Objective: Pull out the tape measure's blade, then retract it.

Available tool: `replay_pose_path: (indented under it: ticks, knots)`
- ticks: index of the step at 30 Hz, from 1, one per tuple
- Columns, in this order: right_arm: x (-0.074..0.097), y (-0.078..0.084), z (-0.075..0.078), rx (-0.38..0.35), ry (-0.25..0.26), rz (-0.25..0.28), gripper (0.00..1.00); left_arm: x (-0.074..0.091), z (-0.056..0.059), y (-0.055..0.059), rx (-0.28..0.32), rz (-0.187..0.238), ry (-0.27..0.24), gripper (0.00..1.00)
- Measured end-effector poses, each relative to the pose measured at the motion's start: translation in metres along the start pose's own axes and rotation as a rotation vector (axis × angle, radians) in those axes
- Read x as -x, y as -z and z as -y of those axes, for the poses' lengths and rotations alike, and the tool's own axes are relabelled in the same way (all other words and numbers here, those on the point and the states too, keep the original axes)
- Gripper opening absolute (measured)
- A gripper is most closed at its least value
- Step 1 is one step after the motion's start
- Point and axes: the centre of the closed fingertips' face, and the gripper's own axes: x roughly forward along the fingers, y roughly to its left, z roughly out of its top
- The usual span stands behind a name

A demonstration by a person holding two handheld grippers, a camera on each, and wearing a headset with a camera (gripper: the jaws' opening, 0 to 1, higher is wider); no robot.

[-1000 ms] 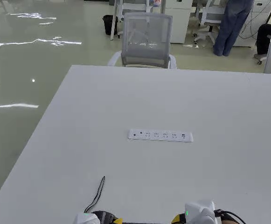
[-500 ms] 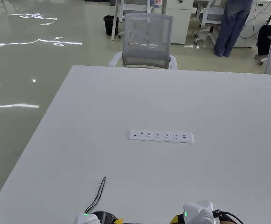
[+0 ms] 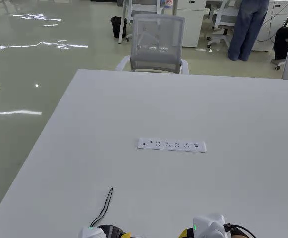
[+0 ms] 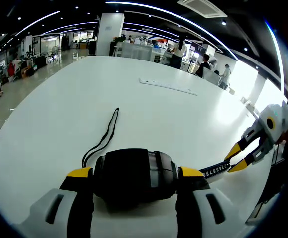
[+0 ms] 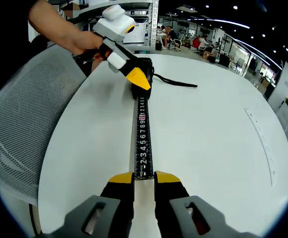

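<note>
The left claw point(image 4: 135, 174) is clamped round the case point(image 4: 134, 161), pinning it to the desk point(image 4: 49, 109) well short of the strip point(image 3: 171, 145), likely as an anchor. The right claw point(image 5: 144, 178), pinched shut on the blade point(image 5: 143, 134) tip, keeps a short length taut.

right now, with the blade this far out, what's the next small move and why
Probably draw the right gripper a little further from the tape measure case: its jaws pinch the blade at its tip, the left gripper clamps the case, and just a short run of numbers is out.
</note>
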Motion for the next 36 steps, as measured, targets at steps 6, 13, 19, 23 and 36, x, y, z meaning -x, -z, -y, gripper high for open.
replay_pose_path:
  ticks: [6,13,19,23,36]
  knots:
    - [-0.002,-0.002,-0.001,0.0,-0.003,0.0,0.13,0.0,0.0,0.001,0.0,-0.001,0.001,0.65]
    - [-0.004,-0.004,-0.001,-0.002,-0.006,0.004,0.13,0.001,0.0,0.001,-0.002,-0.001,0.003,0.65]
    - [-0.005,-0.006,-0.001,-0.001,-0.008,0.004,0.13,0.0,0.0,0.001,-0.004,0.0,0.002,0.65]
    - [-0.007,-0.007,-0.002,-0.002,-0.01,0.005,0.13,0.0,0.0,0.001,-0.004,0.0,0.004,0.65]
    - [-0.012,-0.012,-0.002,0.0,-0.013,0.01,0.13,0.001,-0.001,0.001,-0.002,0.001,0.009,0.65]
